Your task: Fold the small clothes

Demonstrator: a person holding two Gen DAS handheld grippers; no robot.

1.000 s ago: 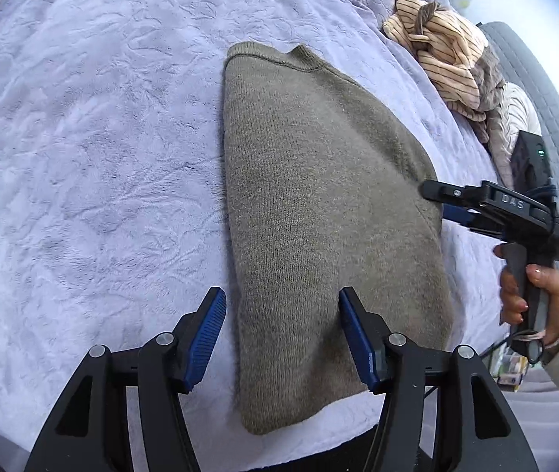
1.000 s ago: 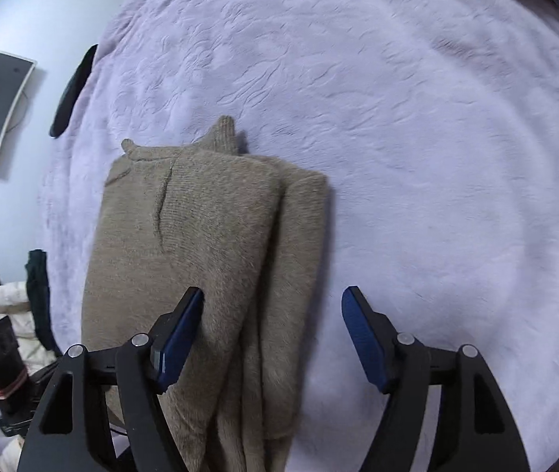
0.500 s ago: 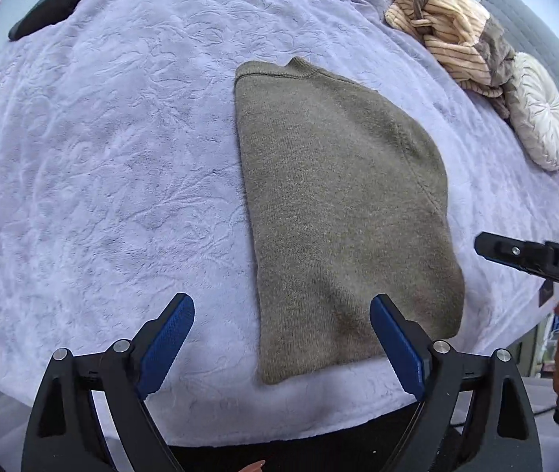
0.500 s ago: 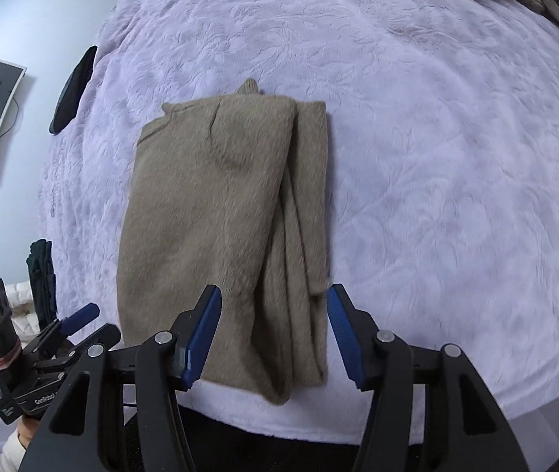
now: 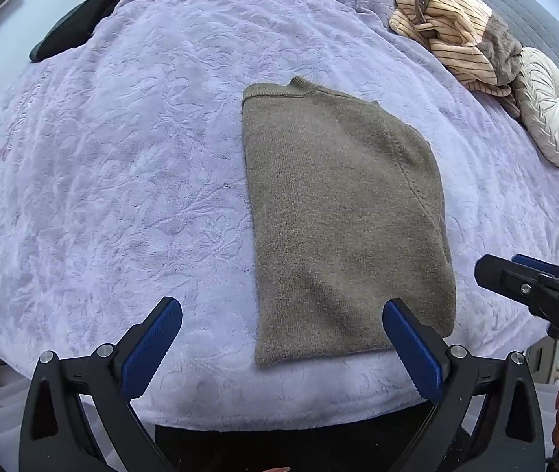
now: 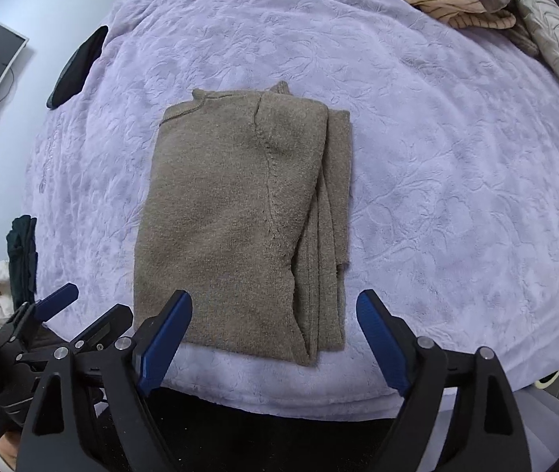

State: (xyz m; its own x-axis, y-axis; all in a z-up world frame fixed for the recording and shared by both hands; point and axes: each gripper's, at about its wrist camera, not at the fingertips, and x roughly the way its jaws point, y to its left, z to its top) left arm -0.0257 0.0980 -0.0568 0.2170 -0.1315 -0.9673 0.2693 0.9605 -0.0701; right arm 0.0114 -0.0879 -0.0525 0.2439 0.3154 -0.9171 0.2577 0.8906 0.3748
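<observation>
An olive-brown knit sweater (image 5: 338,216) lies folded lengthwise on the lilac bedspread (image 5: 122,196), neckline at the far end, hem toward me. In the right wrist view the sweater (image 6: 232,216) shows its sleeve layers stacked along the right side. My left gripper (image 5: 281,308) hovers open above the hem with nothing held. My right gripper (image 6: 274,299) hangs over the hem's right part. Its jaws are opening, and no cloth is pressed between them. Each gripper shows in the other's view: the right gripper (image 5: 531,287) at the right, the left gripper (image 6: 59,303) low at the left.
A heap of striped beige and grey clothes (image 5: 448,27) lies at the far right beside a round white cushion (image 5: 550,110). A dark folded item (image 5: 74,23) rests at the far left. Dark clothes (image 6: 21,251) hang off the left side. The bed's front edge runs just under both grippers.
Both grippers have risen and drawn back from the sweater, which now lies flat and let go. The left jaws spread wide. The right jaws narrowed, then widened again.
</observation>
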